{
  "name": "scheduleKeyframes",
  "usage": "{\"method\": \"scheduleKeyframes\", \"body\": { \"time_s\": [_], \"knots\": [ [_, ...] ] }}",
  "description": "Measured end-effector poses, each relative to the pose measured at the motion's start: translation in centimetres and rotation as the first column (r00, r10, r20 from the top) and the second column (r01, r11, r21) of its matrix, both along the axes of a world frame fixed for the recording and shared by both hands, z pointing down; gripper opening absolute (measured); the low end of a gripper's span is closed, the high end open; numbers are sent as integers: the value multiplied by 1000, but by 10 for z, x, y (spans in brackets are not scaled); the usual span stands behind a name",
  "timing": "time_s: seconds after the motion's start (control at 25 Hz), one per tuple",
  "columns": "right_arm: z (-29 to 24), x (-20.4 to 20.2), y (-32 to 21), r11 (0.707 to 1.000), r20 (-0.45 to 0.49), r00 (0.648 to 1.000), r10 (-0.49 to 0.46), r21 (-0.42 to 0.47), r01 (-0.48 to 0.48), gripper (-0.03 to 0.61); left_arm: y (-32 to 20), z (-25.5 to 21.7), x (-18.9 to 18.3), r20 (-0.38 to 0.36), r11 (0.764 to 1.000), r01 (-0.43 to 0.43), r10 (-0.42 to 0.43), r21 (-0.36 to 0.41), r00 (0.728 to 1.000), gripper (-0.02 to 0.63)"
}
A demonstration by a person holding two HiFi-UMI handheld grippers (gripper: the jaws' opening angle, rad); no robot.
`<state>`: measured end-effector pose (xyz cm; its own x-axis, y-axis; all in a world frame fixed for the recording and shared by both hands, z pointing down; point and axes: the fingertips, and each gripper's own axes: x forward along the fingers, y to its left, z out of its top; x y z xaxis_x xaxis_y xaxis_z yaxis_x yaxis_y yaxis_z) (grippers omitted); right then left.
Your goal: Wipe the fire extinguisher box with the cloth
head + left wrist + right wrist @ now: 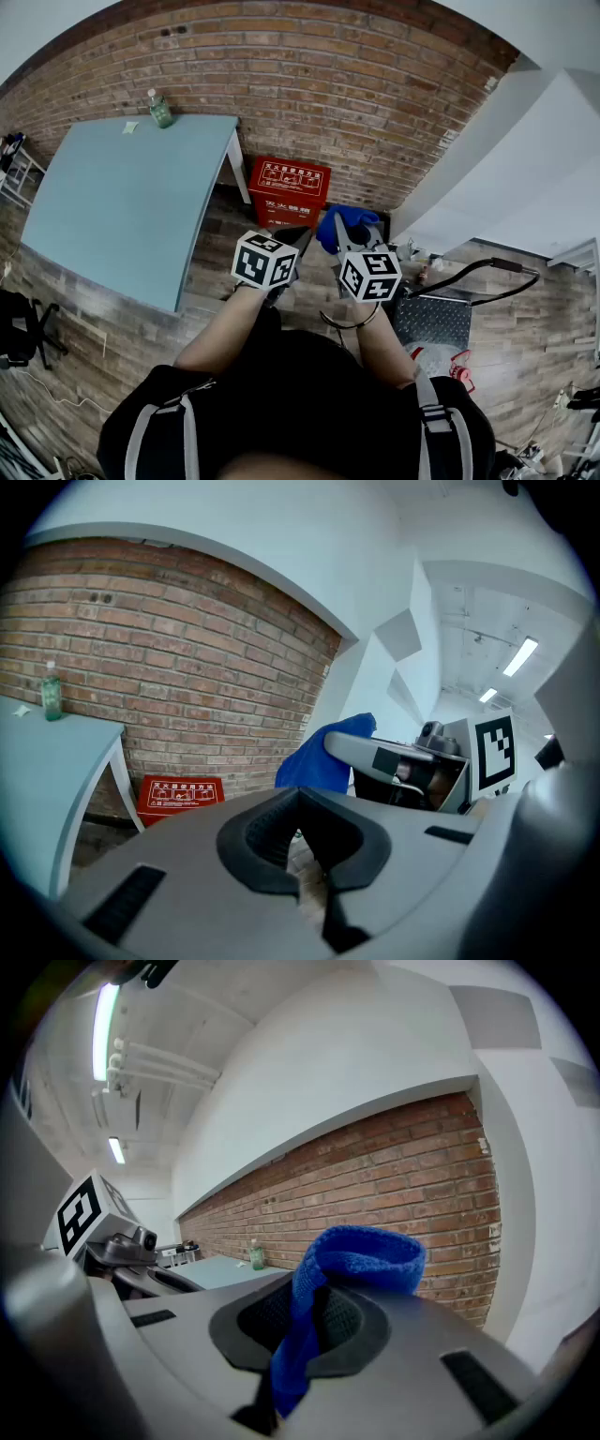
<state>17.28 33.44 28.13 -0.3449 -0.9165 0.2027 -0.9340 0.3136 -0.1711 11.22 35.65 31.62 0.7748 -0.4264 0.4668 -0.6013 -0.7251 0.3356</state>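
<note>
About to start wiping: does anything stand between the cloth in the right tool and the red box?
Nothing visible does. The cloth, held in the right tool, shows right beside the red box.

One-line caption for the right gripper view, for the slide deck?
Right claw shut on a folded blue cloth, held up in front of a brick wall.

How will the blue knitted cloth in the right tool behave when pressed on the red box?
Probably floppy: the blue knitted cloth folds over and droops from the shut right tool. It looks light; it should mould to the red fire extinguisher box rather than shove it.
</note>
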Motion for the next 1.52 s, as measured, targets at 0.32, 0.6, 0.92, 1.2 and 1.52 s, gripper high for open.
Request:
{"method": "scheduleKeyframes", "body": {
  "time_s": [0.32, 0.6, 0.92, 1.2, 1.52],
  "knots": [
    [-9, -3, -52, 998, -1, 998, 56, 26, -56, 41, -64, -1, -2, -9, 999, -52, 52, 7, 999, -5],
    [-17, 7, -106, 994, -16, 994, 105, 23, -104, 41, -124, 0, -8, -33, 998, -56, 56, 8, 998, -5],
    [-10, -17, -159, 997, -57, 995, 77, -12, -77, 41, -177, 8, -42, -19, 999, -27, 27, 27, 999, -5],
    [-7, -34, -191, 995, -87, 993, 86, -38, -89, 41, -209, 22, -66, -34, 999, -30, 29, -22, 999, -5],
    [4, -42, -209, 982, -68, 984, 163, -81, -169, 41, -236, 32, -83, -43, 994, -96, 94, -48, 995, -6]
  ]
}}
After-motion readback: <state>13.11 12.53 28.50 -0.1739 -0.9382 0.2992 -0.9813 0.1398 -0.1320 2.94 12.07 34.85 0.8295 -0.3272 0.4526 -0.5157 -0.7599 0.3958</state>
